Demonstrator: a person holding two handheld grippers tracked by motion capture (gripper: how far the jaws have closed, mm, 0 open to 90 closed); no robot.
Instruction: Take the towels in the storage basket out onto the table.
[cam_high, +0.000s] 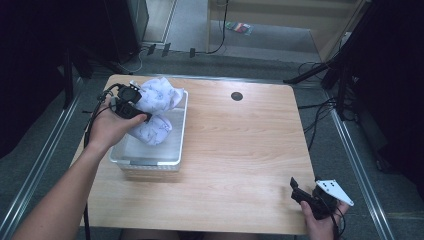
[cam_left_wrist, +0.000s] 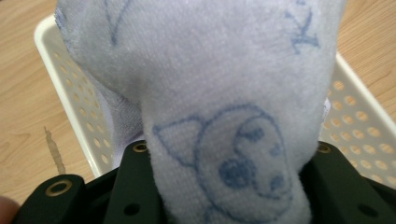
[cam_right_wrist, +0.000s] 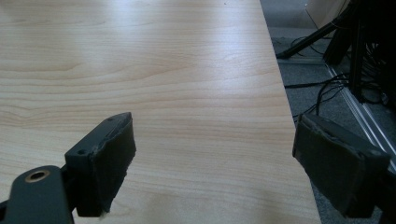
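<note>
Hard to make out at the left of the high view: left gripper (cam_high: 134, 106) half buried against a pale lilac printed cloth (cam_high: 156, 107), jaws mostly hidden by the fabric and by the hand (cam_high: 111, 125) around the handle. Came in from the lower left on a bare forearm stretched diagonally up the frame, wrist over the near-left rim of the white perforated basket (cam_high: 150, 162). Sat in the upper left of the wooden table (cam_high: 240, 150), that basket, with the cloth bunched up in and above its far end. In the left gripper view, jaws cut off at the bottom edge and clamped on a fold of the cloth (cam_left_wrist: 210, 93), a blue-line cartoon face printed on the pinched part; basket wall (cam_left_wrist: 70, 107) and its round holes seen on either side, far clearer than from above. Small dark round spot (cam_high: 237, 96) noted near the table's upper middle, too small to identify. At the lower right of the high view, right gripper (cam_high: 300, 192) held low near the table's near-right corner, hand (cam_high: 322, 222) partly cut off by the bottom edge, grey three-cornered plate on top. In the right gripper view, right gripper (cam_right_wrist: 212, 161) with jaws spread wide, nothing between them, bare wood below, table edge and floor cables at the frame's right.
</note>
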